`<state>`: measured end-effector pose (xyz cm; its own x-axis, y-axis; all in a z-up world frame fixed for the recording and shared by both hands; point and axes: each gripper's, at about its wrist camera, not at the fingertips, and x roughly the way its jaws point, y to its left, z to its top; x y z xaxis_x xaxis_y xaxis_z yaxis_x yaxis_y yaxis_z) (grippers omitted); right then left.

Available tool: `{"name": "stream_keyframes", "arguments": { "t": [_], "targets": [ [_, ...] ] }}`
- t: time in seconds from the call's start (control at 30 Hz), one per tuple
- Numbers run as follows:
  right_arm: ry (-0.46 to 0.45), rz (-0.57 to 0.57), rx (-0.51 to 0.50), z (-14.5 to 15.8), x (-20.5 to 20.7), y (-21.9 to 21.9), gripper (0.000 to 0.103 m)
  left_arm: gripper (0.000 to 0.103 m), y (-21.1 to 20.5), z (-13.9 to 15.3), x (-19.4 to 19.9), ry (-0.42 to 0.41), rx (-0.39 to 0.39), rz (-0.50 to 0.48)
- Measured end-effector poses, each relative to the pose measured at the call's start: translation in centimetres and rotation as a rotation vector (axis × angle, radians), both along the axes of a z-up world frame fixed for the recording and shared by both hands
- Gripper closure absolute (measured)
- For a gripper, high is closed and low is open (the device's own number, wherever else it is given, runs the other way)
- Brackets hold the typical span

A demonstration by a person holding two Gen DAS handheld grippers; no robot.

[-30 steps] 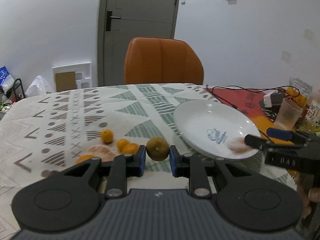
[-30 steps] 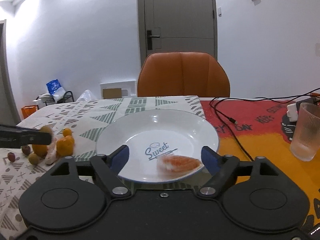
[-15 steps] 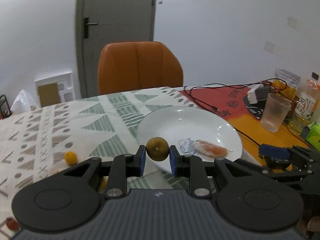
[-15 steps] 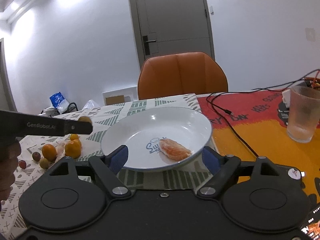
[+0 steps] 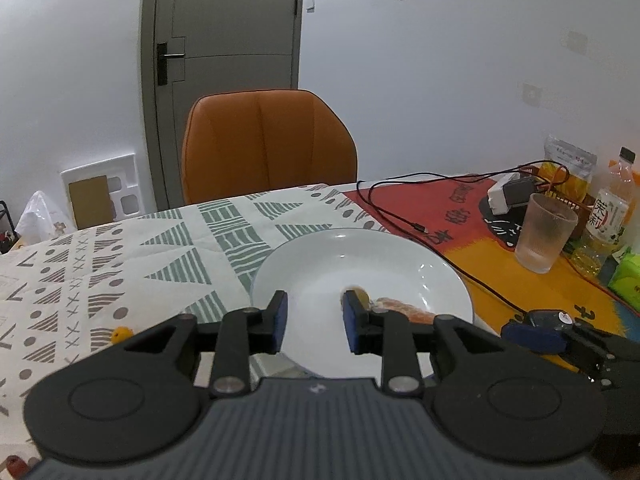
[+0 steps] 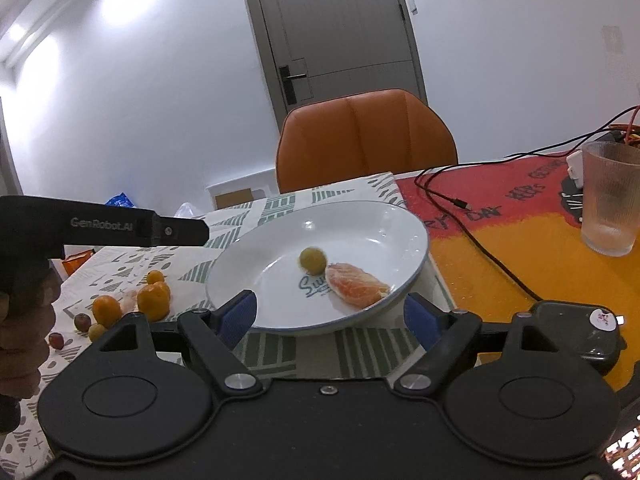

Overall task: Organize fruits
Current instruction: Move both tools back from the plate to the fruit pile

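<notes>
A white plate lies on the patterned cloth. In it a small yellow-green round fruit rests beside a peeled orange segment. My left gripper hovers over the plate's near side, open and holding nothing; its right finger partly hides the fruit. My right gripper is open at the plate's near rim, empty. Several small oranges and smaller dark fruits lie on the cloth left of the plate.
An orange chair stands behind the table. A ribbed glass, black cables, a white charger and a bottle occupy the red-and-orange mat on the right. One small orange lies on the cloth at left.
My left gripper carried the round fruit over the plate, opened and released it; the fruit now lies in the plate beside the segment. My right gripper drew back slightly, still open.
</notes>
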<state>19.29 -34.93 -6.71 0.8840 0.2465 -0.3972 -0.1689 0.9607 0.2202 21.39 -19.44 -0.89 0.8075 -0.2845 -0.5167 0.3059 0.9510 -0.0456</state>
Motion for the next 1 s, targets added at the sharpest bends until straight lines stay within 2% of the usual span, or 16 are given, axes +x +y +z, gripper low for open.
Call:
{"name": "stream_keyframes", "arguments": {
  "t": [0.1, 0.17, 0.2, 0.33, 0.37, 0.53, 1.0],
  "targets": [
    [0.002, 0.006, 0.000, 0.1, 0.0, 0.4, 0.022, 0.064, 1.2, -0.1, -0.1, 0.024, -0.005, 0.038],
    [0.004, 0.006, 0.005, 0.2, 0.0, 0.7, 0.022, 0.049, 2.4, -0.1, -0.3, 0.044, -0.029, 0.070],
    [0.006, 0.006, 0.009, 0.3, -0.1, 0.8, 0.020, 0.046, 3.0, -0.1, -0.4, 0.044, -0.039, 0.089],
    [0.014, -0.004, 0.024, 0.5, -0.1, 1.3, 0.014, 0.018, 5.0, 0.5, -1.3, 0.003, -0.042, 0.162],
    [0.014, -0.003, 0.027, 0.6, -0.2, 1.5, 0.013, 0.014, 5.6, 0.7, -1.5, -0.011, -0.049, 0.180],
    [0.003, 0.009, 0.031, 1.2, -0.6, 2.6, 0.000, 0.008, 8.3, 1.3, -2.4, -0.029, -0.078, 0.242],
    [0.007, 0.070, 0.011, 3.0, -1.0, 6.6, 0.000, 0.004, 13.8, 2.7, -5.4, -0.053, -0.096, 0.312]
  ]
}}
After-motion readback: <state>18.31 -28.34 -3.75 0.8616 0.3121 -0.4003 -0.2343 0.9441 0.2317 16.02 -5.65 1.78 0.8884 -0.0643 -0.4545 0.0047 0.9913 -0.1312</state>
